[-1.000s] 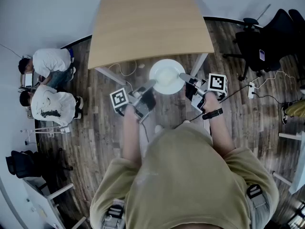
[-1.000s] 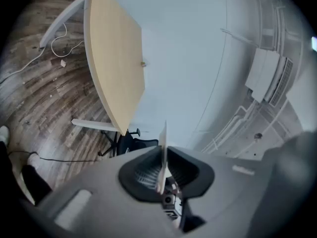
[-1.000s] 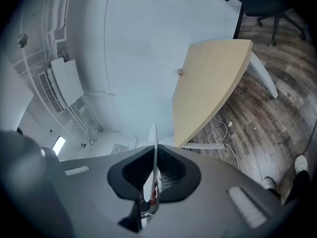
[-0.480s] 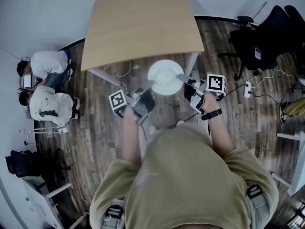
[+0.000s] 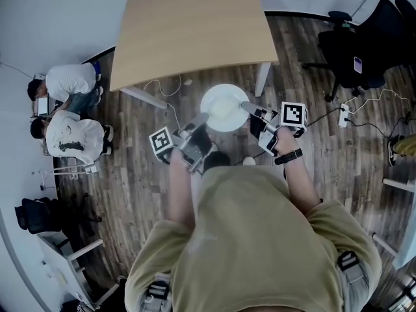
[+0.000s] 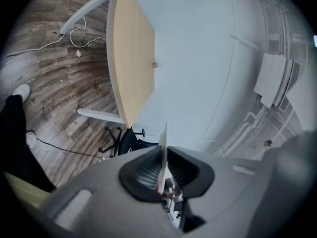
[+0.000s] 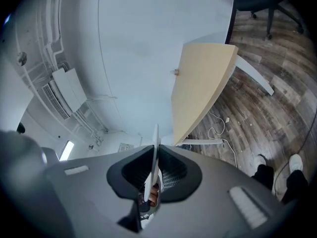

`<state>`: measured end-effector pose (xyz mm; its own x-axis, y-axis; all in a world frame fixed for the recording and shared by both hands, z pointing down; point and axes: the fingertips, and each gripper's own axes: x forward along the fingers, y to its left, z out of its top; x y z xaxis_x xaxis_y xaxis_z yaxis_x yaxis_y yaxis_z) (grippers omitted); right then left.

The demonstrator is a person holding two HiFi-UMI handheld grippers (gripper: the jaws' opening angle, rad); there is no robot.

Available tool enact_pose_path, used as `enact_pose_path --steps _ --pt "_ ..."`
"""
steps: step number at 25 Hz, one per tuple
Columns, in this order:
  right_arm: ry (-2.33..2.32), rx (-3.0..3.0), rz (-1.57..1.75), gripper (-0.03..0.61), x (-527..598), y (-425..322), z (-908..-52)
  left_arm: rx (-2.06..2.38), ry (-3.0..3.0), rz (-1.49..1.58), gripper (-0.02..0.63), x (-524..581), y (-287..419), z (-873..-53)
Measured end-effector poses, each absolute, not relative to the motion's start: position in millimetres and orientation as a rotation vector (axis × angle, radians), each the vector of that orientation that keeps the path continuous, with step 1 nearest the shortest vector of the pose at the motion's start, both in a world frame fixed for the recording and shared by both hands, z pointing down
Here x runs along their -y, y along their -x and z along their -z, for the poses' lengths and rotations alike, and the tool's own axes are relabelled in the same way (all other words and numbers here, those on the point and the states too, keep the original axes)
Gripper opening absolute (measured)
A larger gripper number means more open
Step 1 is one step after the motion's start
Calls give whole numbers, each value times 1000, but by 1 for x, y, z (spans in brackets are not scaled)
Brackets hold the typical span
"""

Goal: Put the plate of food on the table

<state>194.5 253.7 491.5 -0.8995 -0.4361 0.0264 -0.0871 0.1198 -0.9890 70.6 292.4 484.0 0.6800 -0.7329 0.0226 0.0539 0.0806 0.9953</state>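
A round white plate (image 5: 225,107) hangs level over the wooden floor, just short of the light wood table (image 5: 188,31). What lies on it I cannot make out. My left gripper (image 5: 204,117) pinches its left rim and my right gripper (image 5: 247,106) pinches its right rim. In the left gripper view the plate (image 6: 163,142) stands edge-on between the ribbed pads of the left gripper (image 6: 163,171), whose jaws are closing slightly on it. In the right gripper view the plate (image 7: 155,143) is clamped in the right gripper (image 7: 153,176), whose jaws are opening a touch with the rim still pressed.
The table (image 6: 130,48) (image 7: 198,88) has white legs, with a loose cable (image 5: 170,99) on the floor beneath its front edge. Two people (image 5: 68,119) sit at the left. A black office chair (image 5: 364,51) and a power strip (image 5: 344,117) are at the right.
The plate and both grippers keep their grip and nearly the same place in the view. The table's front edge has drawn back a little, so the plate no longer overlaps it.
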Motion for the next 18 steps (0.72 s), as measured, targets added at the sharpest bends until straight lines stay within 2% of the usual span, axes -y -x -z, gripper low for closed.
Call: enact_pose_path --steps 9,18 --pt "542 -2125 1847 31 -213 -185 -500 600 -1372 636 29 -250 -61 -496" --pt "585 -2097 1874 28 -123 -130 -506 591 -1335 637 28 -162 -6 -509"
